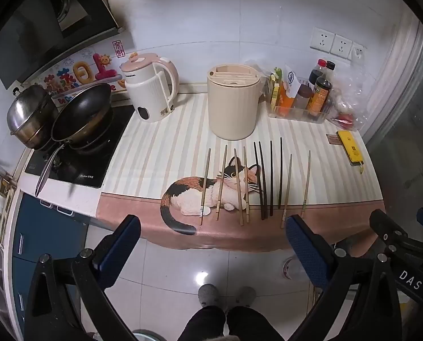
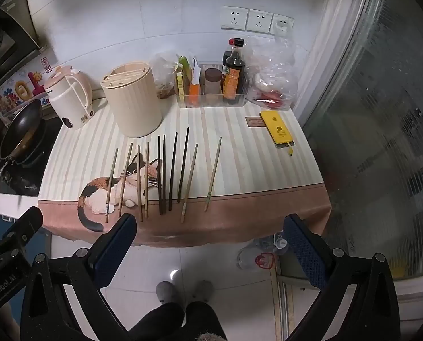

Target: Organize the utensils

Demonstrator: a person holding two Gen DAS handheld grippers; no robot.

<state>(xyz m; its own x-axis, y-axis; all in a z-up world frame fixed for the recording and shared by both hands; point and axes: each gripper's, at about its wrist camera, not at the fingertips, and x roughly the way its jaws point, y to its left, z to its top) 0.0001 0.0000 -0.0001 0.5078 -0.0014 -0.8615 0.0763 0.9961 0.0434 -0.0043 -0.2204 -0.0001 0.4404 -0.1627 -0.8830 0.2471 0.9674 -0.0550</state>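
Observation:
Several chopsticks lie side by side on the cat-print cloth, ends toward the front edge: light bamboo ones on the left, dark ones in the middle, two more light ones on the right. A cream slotted utensil holder stands upright behind them. My left gripper is open and empty, in front of the counter edge. My right gripper is open and empty, also short of the edge. The right gripper also shows in the left wrist view.
A pink-white kettle and a black pan on the hob stand at left. A clear tray of sauce bottles, plastic bags and a yellow phone sit at back right. A glass door borders the right.

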